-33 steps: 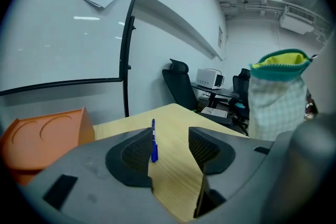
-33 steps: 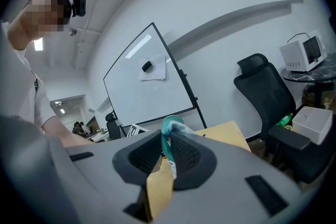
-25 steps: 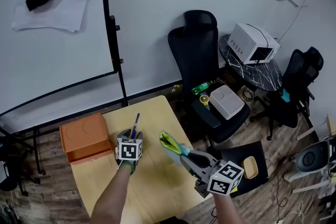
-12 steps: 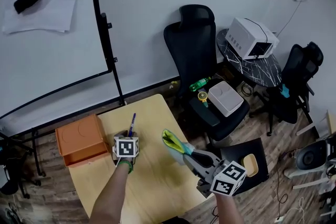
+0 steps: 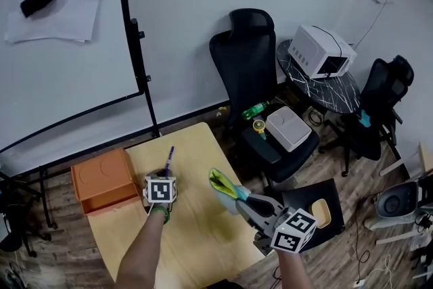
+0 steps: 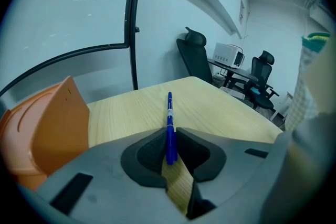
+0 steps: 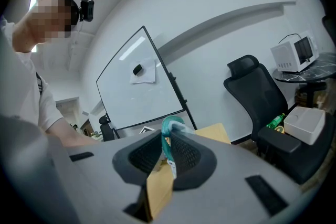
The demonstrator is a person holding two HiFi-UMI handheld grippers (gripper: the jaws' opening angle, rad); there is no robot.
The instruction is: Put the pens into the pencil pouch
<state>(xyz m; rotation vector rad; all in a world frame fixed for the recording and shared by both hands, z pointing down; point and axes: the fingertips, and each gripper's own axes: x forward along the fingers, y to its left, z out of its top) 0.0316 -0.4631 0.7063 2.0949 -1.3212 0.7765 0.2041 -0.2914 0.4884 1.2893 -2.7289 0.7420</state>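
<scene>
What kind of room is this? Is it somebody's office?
Most likely an office or meeting room. A big whiteboard stands on a black frame. A black office chair sits behind the wooden table. What looks like a white microwave rests on a small dark side table.

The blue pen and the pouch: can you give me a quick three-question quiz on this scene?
1. True or false: the left hand-held gripper grips the blue pen.
2. The right hand-held gripper holds: A) a bottle, B) the pencil pouch, C) a stapler.
3. Fill in: the box on the table is ___.
Key: 1 true, its jaws have just been closing, pen between them; 2 B; 3 orange.
</scene>
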